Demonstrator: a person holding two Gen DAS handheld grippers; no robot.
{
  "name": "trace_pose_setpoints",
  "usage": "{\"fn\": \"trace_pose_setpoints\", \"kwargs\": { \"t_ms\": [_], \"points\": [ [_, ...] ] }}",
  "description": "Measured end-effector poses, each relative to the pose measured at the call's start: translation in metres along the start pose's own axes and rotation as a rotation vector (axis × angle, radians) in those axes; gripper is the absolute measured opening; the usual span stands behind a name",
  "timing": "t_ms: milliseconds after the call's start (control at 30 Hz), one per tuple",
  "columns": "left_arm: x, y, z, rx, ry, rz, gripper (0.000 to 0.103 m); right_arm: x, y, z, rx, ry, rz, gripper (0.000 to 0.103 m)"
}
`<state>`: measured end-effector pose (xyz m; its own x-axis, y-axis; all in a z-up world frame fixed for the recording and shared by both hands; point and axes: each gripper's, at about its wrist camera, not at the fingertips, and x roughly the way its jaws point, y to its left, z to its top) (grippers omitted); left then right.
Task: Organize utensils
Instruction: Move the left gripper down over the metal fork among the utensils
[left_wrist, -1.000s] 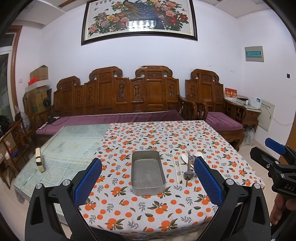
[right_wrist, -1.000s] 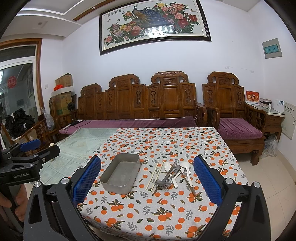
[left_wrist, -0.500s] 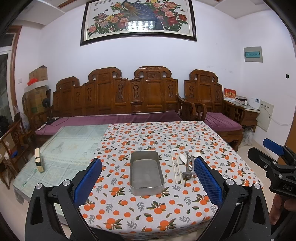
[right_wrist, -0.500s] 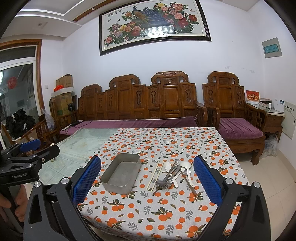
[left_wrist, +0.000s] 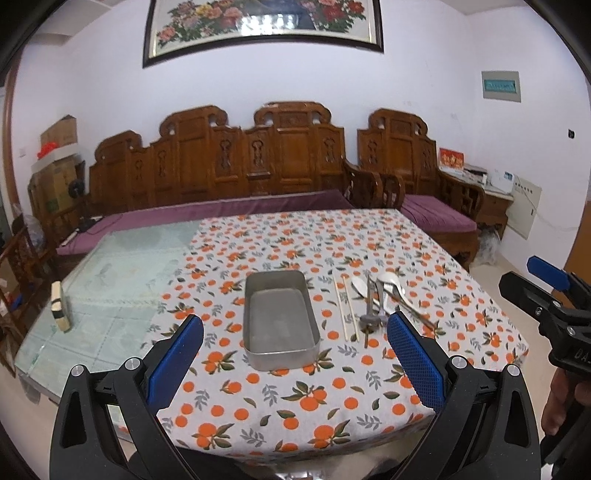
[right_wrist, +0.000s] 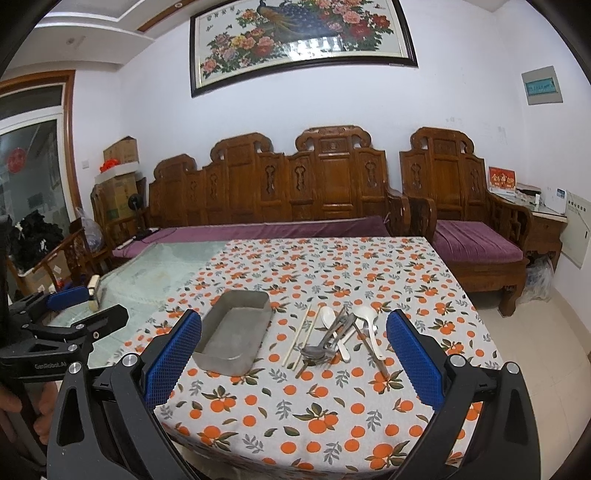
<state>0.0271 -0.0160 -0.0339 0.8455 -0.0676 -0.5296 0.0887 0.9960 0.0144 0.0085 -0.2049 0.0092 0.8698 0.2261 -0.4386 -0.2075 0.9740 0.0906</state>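
An empty metal tray (left_wrist: 279, 320) (right_wrist: 234, 331) lies on the orange-print tablecloth (left_wrist: 332, 391). To its right lie two pale chopsticks (left_wrist: 346, 309) (right_wrist: 303, 336) and a pile of utensils (left_wrist: 380, 302) (right_wrist: 341, 338): white spoons, metal spoons, forks and dark chopsticks. My left gripper (left_wrist: 295, 354) is open and empty, held above the table's near edge in front of the tray. My right gripper (right_wrist: 293, 356) is open and empty, in front of the pile. Each gripper also shows at the edge of the other's view.
The left half of the table is bare glass (left_wrist: 110, 280) with a small block (left_wrist: 59, 306) on it. A carved wooden sofa (left_wrist: 258, 177) with purple cushions stands behind. An armchair (right_wrist: 469, 221) and a side cabinet (right_wrist: 543, 221) stand at the right.
Both grippers have tilted down and moved a little closer to the table. Nothing on the table has moved.
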Motion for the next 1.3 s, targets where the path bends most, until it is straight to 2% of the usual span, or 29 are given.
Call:
{"fn": "trace_pose_setpoints", "kwargs": {
  "t_ms": [167, 267, 367, 500, 733, 967, 1100, 1200, 1300],
  "points": [
    [0.024, 0.003, 0.0, 0.0, 0.036, -0.029, 0.096, 0.024, -0.008, -0.007, -0.005, 0.04, -0.014, 0.1],
    [0.04, 0.002, 0.001, 0.012, 0.053, -0.022, 0.096, 0.041, -0.016, -0.007, -0.002, 0.06, -0.003, 0.1],
    [0.053, 0.001, 0.005, 0.026, 0.069, -0.057, 0.096, 0.052, -0.026, -0.002, -0.002, 0.072, 0.005, 0.1],
    [0.072, -0.005, 0.011, 0.086, 0.102, -0.052, 0.096, 0.072, -0.04, 0.01, -0.024, 0.084, -0.004, 0.1],
    [0.104, -0.015, 0.018, 0.115, 0.152, -0.123, 0.096, 0.115, -0.069, 0.019, -0.088, 0.155, -0.034, 0.09],
    [0.142, -0.028, 0.017, 0.111, 0.214, -0.177, 0.096, 0.148, -0.101, -0.001, -0.082, 0.231, -0.063, 0.089],
    [0.168, -0.038, 0.014, 0.084, 0.273, -0.235, 0.096, 0.163, -0.119, -0.022, -0.044, 0.281, -0.066, 0.088],
    [0.188, -0.051, 0.01, 0.088, 0.312, -0.267, 0.092, 0.174, -0.126, -0.035, -0.05, 0.32, -0.078, 0.087],
    [0.213, -0.064, 0.007, 0.06, 0.381, -0.312, 0.079, 0.182, -0.133, -0.044, -0.046, 0.35, -0.083, 0.087]
  ]
}}
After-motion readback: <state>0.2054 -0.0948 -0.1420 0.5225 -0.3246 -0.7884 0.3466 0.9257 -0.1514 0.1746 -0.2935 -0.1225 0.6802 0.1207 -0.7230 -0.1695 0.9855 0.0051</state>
